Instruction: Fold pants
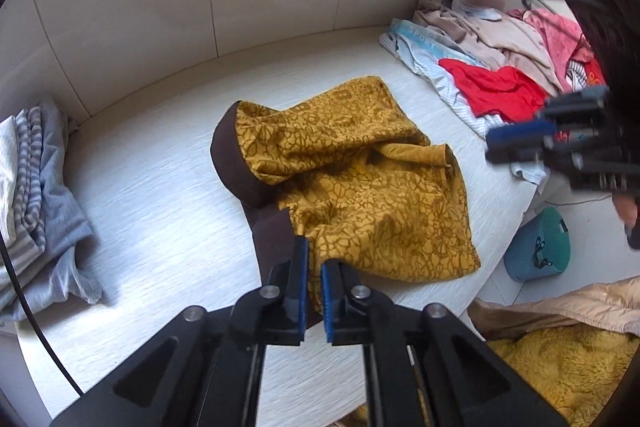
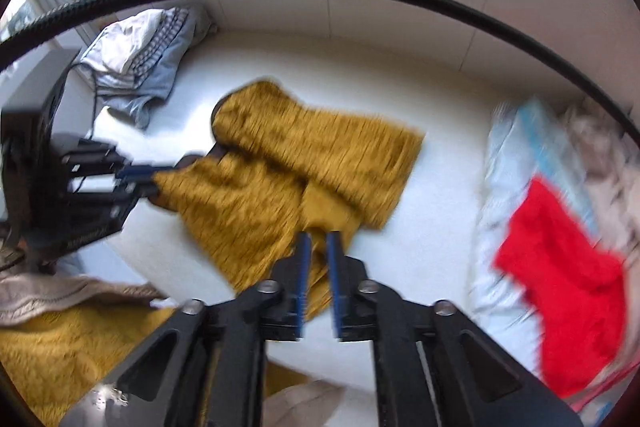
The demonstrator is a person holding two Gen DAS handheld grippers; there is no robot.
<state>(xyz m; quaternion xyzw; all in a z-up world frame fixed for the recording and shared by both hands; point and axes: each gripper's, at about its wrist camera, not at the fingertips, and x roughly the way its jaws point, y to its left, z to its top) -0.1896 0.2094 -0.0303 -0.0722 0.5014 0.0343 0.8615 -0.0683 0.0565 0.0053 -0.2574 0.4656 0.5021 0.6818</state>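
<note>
I am pinching the brown waistband end of the mustard patterned fabric pants (image 1: 360,179) in my left tool (image 1: 314,267), while my right tool (image 2: 318,263), slightly parted, is hovering over the hem at the opposite end of their long axis.

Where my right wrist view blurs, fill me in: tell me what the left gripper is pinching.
Observer: The left gripper is shut on the pants, where the dark brown waistband meets the yellow cloth.
Operator: Report my right gripper from outside.
Observer: The right gripper hangs off the pants, no cloth in it, near the clothes pile.
Operator: Check the floor.
Observer: A teal hat-like thing lies beyond the table edge.
</note>
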